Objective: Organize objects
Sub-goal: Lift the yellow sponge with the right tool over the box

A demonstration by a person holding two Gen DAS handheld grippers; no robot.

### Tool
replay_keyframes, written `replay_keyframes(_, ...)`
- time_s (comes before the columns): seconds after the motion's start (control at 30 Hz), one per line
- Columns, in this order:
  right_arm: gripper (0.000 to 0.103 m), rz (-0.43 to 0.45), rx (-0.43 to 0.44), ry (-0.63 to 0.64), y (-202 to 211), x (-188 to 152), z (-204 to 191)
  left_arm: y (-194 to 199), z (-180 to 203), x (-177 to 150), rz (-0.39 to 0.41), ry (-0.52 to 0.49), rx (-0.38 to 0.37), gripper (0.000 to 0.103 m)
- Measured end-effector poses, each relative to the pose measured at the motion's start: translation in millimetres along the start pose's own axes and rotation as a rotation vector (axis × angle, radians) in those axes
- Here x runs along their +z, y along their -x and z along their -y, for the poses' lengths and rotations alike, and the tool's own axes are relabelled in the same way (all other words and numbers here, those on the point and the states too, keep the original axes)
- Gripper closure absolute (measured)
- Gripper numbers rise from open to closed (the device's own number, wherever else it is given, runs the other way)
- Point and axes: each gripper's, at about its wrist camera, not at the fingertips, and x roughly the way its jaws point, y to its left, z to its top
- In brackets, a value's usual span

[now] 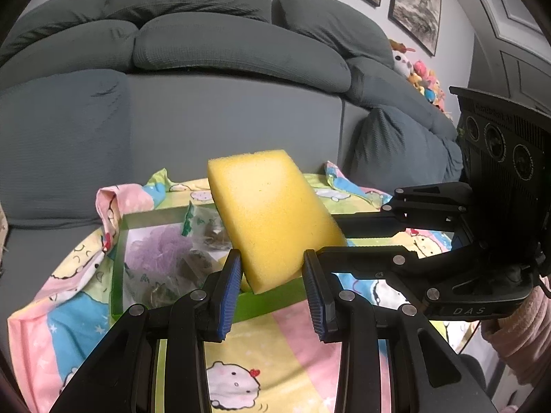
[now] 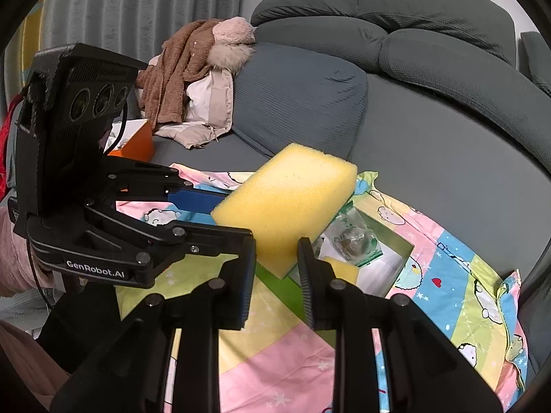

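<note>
Sponge job: the yellow sponge (image 1: 272, 213) is up in the air over the green box (image 1: 117, 258). I think it is on its way into the box.
Sofa: the big grey sofa (image 1: 224, 113) is behind and under it all.
Blanket: a cartoon blanket (image 1: 258, 354) is spread on the sofa, and the box sits on it.
Box: it already has a purple puff (image 1: 162, 251), a clear bag (image 1: 203, 237) and a small yellow piece (image 2: 339, 268) inside.
Sponge place: it is tilted, with its low end over the near wall of the box.
Left gripper (image 1: 272, 268): its fingers are about halfway apart and press on the low end of the sponge.
Right gripper (image 2: 277, 258): its fingers are closer together and pinch a corner of the sponge from the other side.
Not sure: I cannot tell which one carries most of the weight.
Next move: one gripper should let go. The other should lower the sponge flat into a free spot, beside the puff and bag, then spread its fingers.
</note>
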Motion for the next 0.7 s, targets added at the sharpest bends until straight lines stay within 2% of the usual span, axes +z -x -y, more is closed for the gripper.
replay_keyframes(0.7, 0.078, -0.037, 0.027, -0.064, -48.0, -7.9, 31.0, -50.3, -26.4, 2.3, -0.068, 0.038, -0.001, 0.067)
